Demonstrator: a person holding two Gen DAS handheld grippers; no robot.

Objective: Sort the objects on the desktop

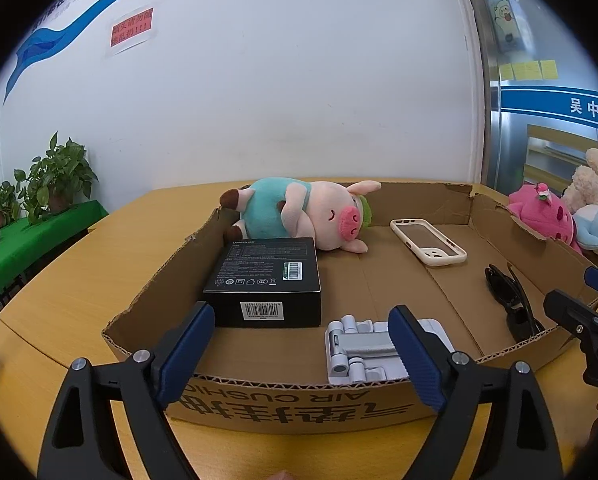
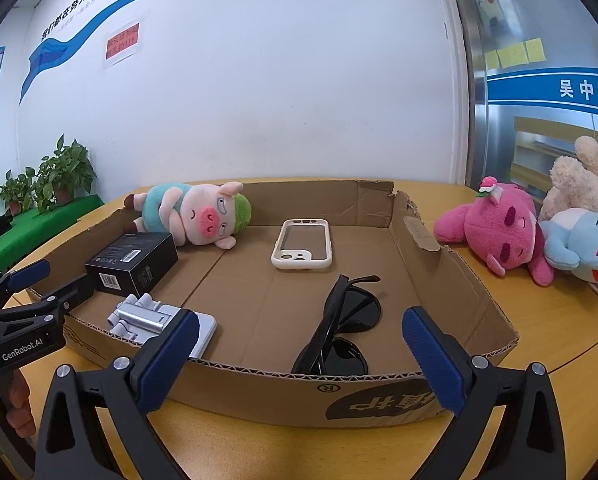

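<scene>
A shallow cardboard box (image 1: 299, 404) (image 2: 451, 280) on the wooden table holds a pig plush (image 1: 307, 212) (image 2: 195, 214), a black carton (image 1: 265, 280) (image 2: 133, 264), a white phone case (image 1: 427, 240) (image 2: 303, 244), black sunglasses (image 1: 511, 300) (image 2: 343, 324) and a white folding stand (image 1: 363, 344) (image 2: 155, 316). My left gripper (image 1: 301, 344) is open and empty at the box's near wall, in front of the stand. My right gripper (image 2: 299, 352) is open and empty at the near wall, in front of the sunglasses.
A pink plush (image 2: 495, 232) (image 1: 539, 212), a blue plush (image 2: 579, 244) and a beige plush (image 2: 579, 180) lie on the table right of the box. Potted plants (image 1: 55, 176) stand on a green-covered table at the left. A white wall is behind.
</scene>
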